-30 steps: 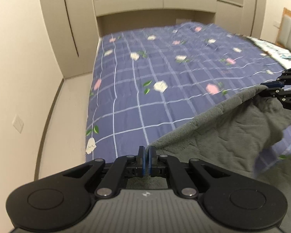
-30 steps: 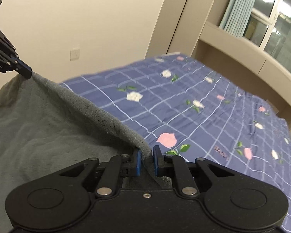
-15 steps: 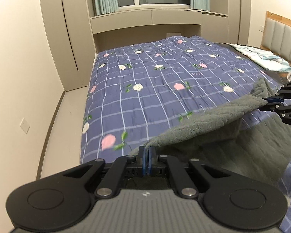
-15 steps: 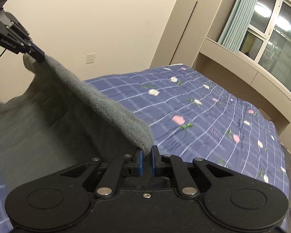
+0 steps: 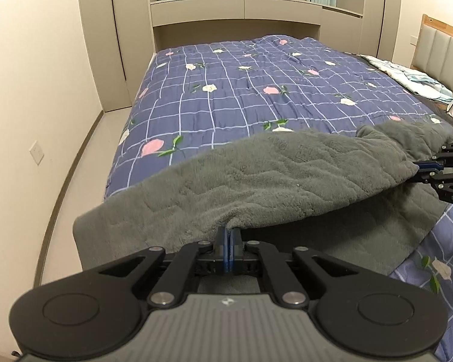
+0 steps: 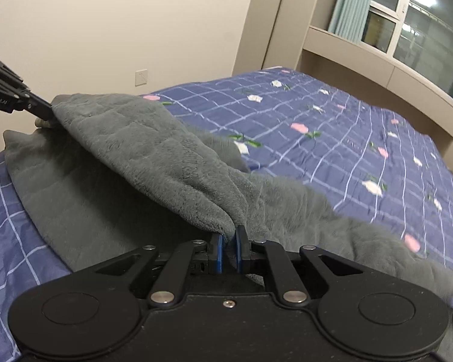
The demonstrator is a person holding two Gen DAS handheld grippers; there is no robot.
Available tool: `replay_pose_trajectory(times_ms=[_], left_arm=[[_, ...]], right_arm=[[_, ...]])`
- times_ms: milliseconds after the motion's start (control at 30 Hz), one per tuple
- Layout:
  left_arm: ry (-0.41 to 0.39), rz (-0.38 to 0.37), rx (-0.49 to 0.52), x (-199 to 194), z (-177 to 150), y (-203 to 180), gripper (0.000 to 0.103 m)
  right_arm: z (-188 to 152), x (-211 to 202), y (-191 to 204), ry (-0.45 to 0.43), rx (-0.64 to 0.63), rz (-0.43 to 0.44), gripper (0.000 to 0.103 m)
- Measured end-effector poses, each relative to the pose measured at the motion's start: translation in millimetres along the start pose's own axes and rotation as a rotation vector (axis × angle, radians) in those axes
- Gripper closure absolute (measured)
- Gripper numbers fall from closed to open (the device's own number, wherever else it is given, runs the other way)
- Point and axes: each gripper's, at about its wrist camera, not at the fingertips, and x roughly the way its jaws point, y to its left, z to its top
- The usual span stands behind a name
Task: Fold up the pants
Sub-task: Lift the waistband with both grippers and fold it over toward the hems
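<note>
Grey fleece is what you have between both sets of jaws: the pants (image 5: 271, 175) lie across the near edge of the bed (image 5: 256, 90), and you are carrying one edge of them over the rest of the cloth. Your left gripper (image 5: 229, 241) is pinched tight on the left end of that raised edge, blue pads together. Your right gripper (image 6: 229, 241) is clamped on the right end, its pads narrow with a thick fold of pile between them.

To do this fold well, keep both ends level and move them at the same pace, so the raised edge stays a straight line rather than a sagging one. Hold gentle tension between the two grippers; the cloth is plush and heavy, and I judge it will bunch in the middle if you let them drift together. Bring the edge down over the layer beneath, match the outlines, then lower before letting go. Where the far edge of the bottom layer lies is hard to tell under the raised flap, so check the alignment before you release.
</note>
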Motion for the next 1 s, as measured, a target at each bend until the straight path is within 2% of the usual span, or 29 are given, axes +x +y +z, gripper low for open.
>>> replay_pose_trajectory(times_ms=[267, 467, 700, 1000], left_arm=[[-0.039, 0.025, 0.04, -9.3, -2.8, -7.2, 0.103], [-0.061, 0.006, 0.084, -32.3, -8.0, -9.7, 0.103], [0.003, -0.02, 0.106, -37.7, -32.0, -20.5, 0.103], [0.082, -0.014, 0.128, -12.3, -52.1, -30.3, 0.103]], right_arm=[[-8.7, -9.1, 3.0, -0.034, 0.058, -0.009, 0.095], [-8.9, -31.6, 6.7, -0.045, -0.01, -0.001, 0.095], [-23.7, -44.5, 22.4, 0.009, -0.079, 0.01, 0.095], [-45.0, -31.1, 37.9, 0.075, -0.096, 0.01, 0.095]])
